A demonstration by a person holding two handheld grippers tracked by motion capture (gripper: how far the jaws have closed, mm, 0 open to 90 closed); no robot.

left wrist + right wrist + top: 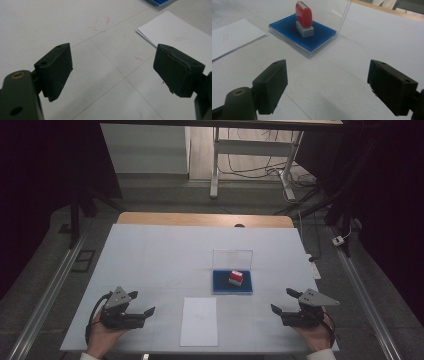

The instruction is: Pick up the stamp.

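Observation:
A red stamp with a grey base [235,278] [304,18] stands upright on a blue ink pad [222,282] [317,37], whose clear lid [232,258] is raised behind it. A white sheet of paper [199,321] [175,35] [232,37] lies in front of the pad. My left gripper [141,303] [112,70] rests open near the table's front left, nothing between its jaws. My right gripper [282,300] [327,82] is open at the front right, empty, and faces the ink pad.
The white table top [150,255] has faint red marks [100,23]. A wooden edge [200,219] shows at the table's far side. Beyond it stand a metal frame [250,150] and cables on the floor [300,180]. Rails [45,295] run along both sides.

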